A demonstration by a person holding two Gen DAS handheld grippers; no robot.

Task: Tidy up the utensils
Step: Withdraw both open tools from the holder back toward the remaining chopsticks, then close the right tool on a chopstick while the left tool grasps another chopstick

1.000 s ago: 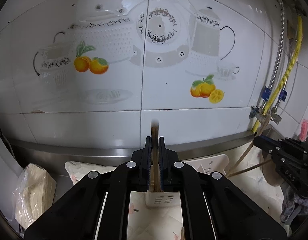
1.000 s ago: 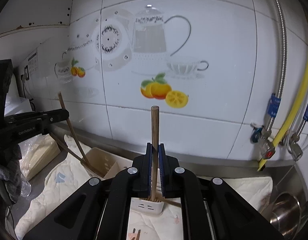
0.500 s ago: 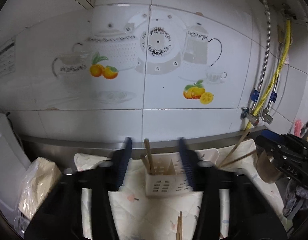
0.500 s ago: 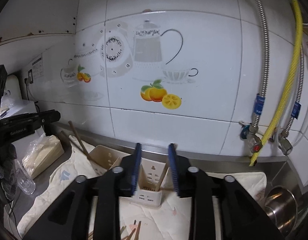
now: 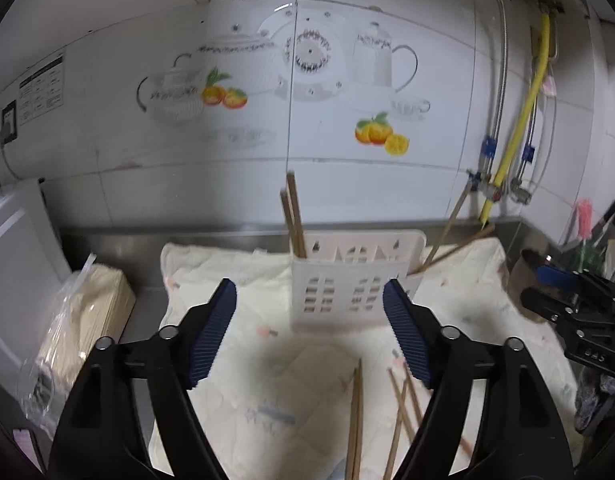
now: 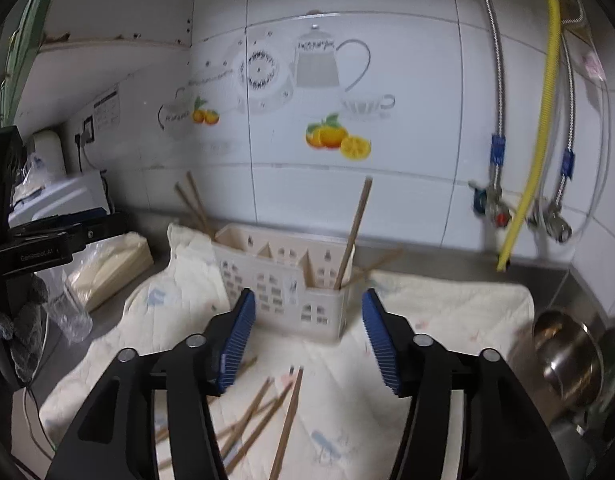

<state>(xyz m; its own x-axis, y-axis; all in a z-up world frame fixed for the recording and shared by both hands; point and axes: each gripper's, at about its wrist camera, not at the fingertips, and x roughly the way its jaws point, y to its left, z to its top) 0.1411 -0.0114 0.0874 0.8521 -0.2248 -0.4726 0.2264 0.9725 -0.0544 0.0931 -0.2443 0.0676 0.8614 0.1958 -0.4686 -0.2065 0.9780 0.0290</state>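
Two chopsticks (image 5: 293, 216) are standing at the caddy (image 5: 353, 292)'s left end, two at its right. Perhaps five loose ones (image 6: 285, 420) are lying on the cloth (image 5: 235, 280). Left gripper (image 5: 309, 332) and right gripper (image 6: 305, 336) have just been opening, jaws apart, gripping nothing.

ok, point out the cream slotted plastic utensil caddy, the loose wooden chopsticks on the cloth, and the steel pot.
cream slotted plastic utensil caddy (image 5: 349, 294): left wrist view, front wall.
loose wooden chopsticks (image 6: 287, 426): right wrist view, mid-shaft of one lying on the cloth.
steel pot (image 6: 567, 356): right wrist view, shiny side wall.
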